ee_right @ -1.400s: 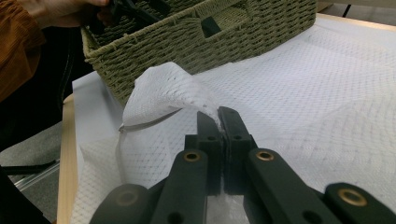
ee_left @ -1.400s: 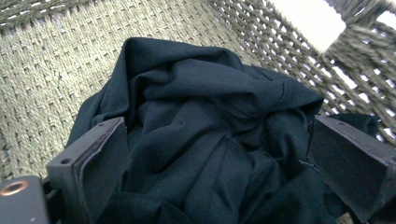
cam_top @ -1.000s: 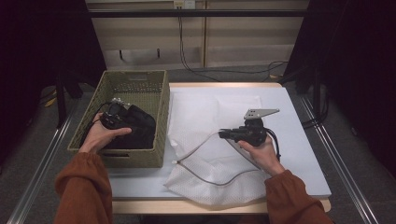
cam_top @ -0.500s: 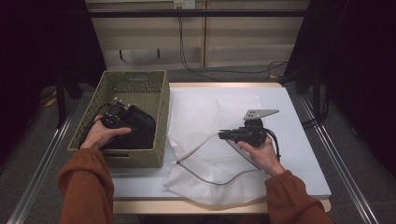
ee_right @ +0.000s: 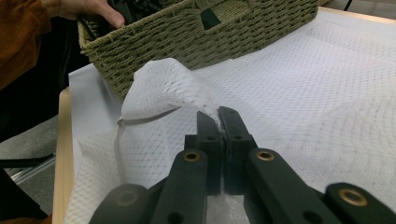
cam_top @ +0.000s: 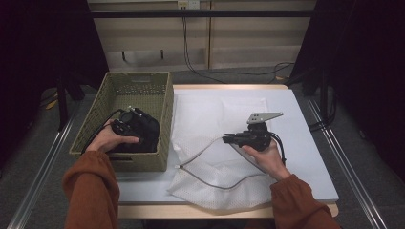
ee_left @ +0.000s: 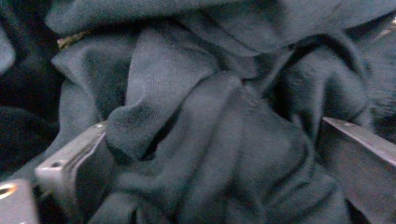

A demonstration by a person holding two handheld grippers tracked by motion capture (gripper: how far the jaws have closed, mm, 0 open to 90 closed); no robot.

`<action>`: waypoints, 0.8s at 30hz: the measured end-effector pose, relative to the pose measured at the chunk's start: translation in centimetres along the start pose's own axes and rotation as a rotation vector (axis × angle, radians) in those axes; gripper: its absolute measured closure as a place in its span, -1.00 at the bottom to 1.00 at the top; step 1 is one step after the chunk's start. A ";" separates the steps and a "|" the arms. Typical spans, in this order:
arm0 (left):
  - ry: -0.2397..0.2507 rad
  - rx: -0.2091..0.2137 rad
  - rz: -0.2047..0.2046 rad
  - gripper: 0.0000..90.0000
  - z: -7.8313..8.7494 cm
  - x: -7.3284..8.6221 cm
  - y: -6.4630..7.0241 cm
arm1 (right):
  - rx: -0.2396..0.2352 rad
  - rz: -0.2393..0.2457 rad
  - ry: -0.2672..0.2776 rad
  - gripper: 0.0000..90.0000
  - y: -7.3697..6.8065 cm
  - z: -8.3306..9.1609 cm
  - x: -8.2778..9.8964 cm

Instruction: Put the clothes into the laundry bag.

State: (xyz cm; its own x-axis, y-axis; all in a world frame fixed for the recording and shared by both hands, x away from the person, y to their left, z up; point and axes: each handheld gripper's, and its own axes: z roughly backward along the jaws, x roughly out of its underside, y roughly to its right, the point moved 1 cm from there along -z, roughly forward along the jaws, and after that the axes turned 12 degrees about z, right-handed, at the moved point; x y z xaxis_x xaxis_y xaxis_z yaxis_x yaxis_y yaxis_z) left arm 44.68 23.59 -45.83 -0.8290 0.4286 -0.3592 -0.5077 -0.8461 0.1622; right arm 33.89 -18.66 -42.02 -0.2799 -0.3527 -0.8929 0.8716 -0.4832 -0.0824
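Mesh bag [cam_top: 224, 143], white and netted, lies spread over the middle of the tabletop [cam_top: 305, 143], its near end hanging slightly past the front edge; a grey zipper line curves across its lower half. The right claw [cam_top: 228, 139] is clamped on a raised flap of this mesh: in the right gripper view the two black jaws stand pressed together with a thin fold of netting [ee_right: 187, 88] caught between them, and the flap lifts up off the flat sheet toward the basket [ee_right: 224, 32]. In the high view the right hand [cam_top: 261, 155] holds that gripper low over the bag, with its grey plate on top and the cable looping back past the wrist. To the left stands the woven olive basket [cam_top: 162, 102], just beside the bag's left edge, and a dark cloth [cam_top: 145, 133] is bunched inside it at the near end. The left hand [cam_top: 109, 139] reaches over the basket's near wall and holds the left claw [cam_top: 129, 124] down on the cloth. In the left gripper view that claw's jaws stand apart, one at each lower corner, with crumpled folds of dark grey-green cloth [ee_left: 210, 121] heaped between them; whether the pads press on the fabric I cannot tell. Both sleeves are rust-orange.
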 end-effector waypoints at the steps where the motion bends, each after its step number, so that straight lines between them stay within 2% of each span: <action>1: -0.001 0.002 0.002 -1.00 -0.1 0.0 -0.1 | 0.001 0.001 0.000 0.95 0.0 0.0 0.0; 5: 0.022 0.010 0.010 -1.00 -0.7 0.1 -0.5 | 0.003 -0.002 0.003 0.95 0.1 0.1 0.0; 10: 0.014 0.011 0.025 -1.00 -0.7 0.1 -0.5 | 0.001 0.002 -0.003 0.95 0.0 0.0 0.1; 11: 0.002 0.018 0.033 -1.00 -0.7 0.0 -0.4 | 0.003 0.002 -0.003 0.95 0.0 0.0 0.1; 12: -0.018 0.009 0.023 -1.00 -0.6 -0.1 -0.6 | 0.003 0.003 -0.004 0.95 0.0 0.0 0.1; 14: -0.054 0.016 0.004 -0.99 -0.5 -0.3 -0.7 | 0.002 0.006 -0.002 0.95 0.0 0.0 0.0; 15: -0.070 0.018 0.017 -0.99 -0.4 -0.3 -0.6 | 0.004 0.006 -0.003 0.95 0.1 0.0 0.0; 16: -0.068 0.021 0.005 -0.99 -0.5 -0.3 -0.8 | 0.005 0.001 -0.003 0.95 0.1 0.1 0.1; 18: -0.086 0.028 0.011 -0.98 -0.5 -0.4 -0.7 | 0.003 0.004 -0.007 0.95 0.1 0.0 0.1; 21: -0.088 0.002 -0.004 -0.81 -0.3 -0.4 -0.6 | -0.003 0.009 -0.013 0.95 -0.1 -0.2 0.2; 24: -0.107 -0.049 -0.052 -0.45 0.1 -0.5 -0.6 | -0.007 0.009 -0.016 0.95 -0.1 -0.4 0.2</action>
State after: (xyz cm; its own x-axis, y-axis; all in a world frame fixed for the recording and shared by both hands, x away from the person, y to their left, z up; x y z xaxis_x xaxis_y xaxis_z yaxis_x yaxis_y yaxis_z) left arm 45.39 23.94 -45.63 -0.8233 0.5018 -0.2652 -0.5411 -0.8351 0.0996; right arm 33.86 -18.40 -42.38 -0.2787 -0.3700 -0.8862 0.8767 -0.4746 -0.0776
